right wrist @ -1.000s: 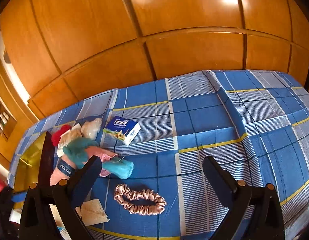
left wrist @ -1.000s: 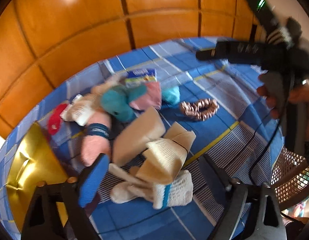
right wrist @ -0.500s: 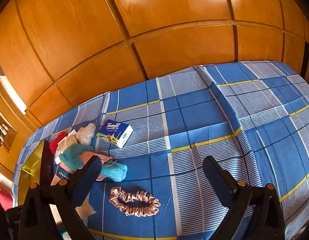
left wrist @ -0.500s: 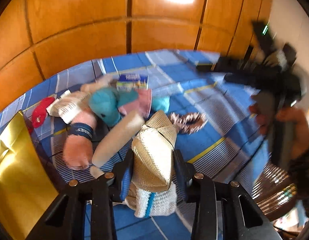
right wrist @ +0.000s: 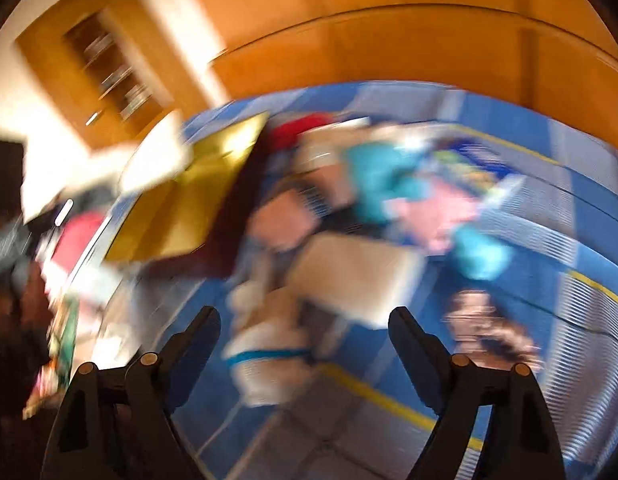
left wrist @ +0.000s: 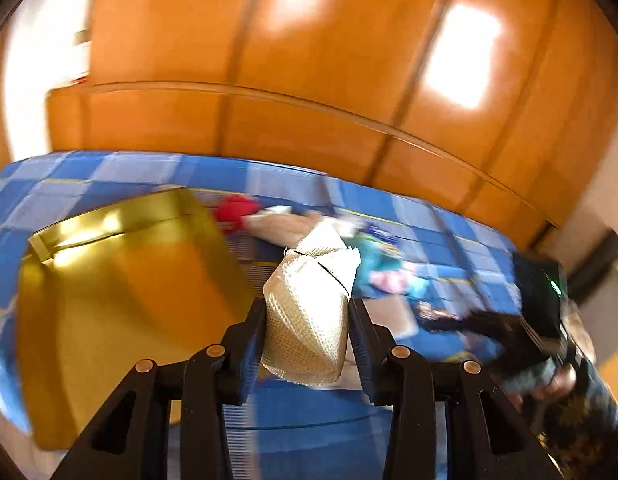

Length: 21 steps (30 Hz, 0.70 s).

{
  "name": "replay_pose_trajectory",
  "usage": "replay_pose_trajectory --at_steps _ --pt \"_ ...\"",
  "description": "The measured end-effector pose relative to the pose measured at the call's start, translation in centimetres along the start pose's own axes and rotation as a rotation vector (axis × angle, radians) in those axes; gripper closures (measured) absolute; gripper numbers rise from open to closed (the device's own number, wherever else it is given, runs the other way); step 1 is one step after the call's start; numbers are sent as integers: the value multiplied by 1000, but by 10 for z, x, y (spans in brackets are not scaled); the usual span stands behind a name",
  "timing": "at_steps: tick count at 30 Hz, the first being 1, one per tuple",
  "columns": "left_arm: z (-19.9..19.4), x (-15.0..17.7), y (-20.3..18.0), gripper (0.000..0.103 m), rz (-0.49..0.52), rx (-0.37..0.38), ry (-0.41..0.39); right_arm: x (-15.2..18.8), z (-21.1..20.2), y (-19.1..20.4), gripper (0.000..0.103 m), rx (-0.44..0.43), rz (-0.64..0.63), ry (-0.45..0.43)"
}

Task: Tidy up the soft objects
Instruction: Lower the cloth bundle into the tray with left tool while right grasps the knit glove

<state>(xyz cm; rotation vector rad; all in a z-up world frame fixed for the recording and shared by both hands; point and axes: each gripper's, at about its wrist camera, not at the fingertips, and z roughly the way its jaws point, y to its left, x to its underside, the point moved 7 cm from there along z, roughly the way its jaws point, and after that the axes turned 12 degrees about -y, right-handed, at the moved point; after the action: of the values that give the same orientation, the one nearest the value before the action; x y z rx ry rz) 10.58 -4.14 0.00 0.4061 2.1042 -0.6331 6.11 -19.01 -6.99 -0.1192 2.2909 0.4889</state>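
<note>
My left gripper is shut on a cream knit sock, which stands up between the pads above the blue checked cloth; the jaws are easing open slightly. A gold box lies just left of it. My right gripper is open and closing, with nothing pressed between its pads. Below it, blurred, lie a white sock with a blue stripe and a beige cloth. The right gripper's body shows at the right of the left wrist view.
The blurred pile holds a teal plush, a pink cloth, a red item and a pink scrunchie. The gold box sits at the pile's left. Wooden panels rise behind the cloth.
The left gripper closed on the cream sock, lifted it and swung left toward the gold box. The right gripper swung left and down over the pile, and its jaws narrowed.
</note>
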Motion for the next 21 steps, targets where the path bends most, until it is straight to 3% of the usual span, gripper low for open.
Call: replay_pose_trajectory --at_steps 4,5,6,7,13,21 --pt "1 -1 54 62 -78 -149 10 15 33 27 17 8 -118 94" --pt "1 1 68 62 -110 -179 11 18 39 29 28 14 -139 117" --pt "2 1 83 62 -149 -208 15 26 48 33 47 32 -183 153" --pt "3 0 98 62 -184 -246 23 31 48 33 52 56 -207 164" --pt "27 -8 162 60 -303 -378 47 35 46 24 58 75 -210 153" --pt "83 -15 186 56 -393 -445 94 35 46 24 58 66 -214 155"
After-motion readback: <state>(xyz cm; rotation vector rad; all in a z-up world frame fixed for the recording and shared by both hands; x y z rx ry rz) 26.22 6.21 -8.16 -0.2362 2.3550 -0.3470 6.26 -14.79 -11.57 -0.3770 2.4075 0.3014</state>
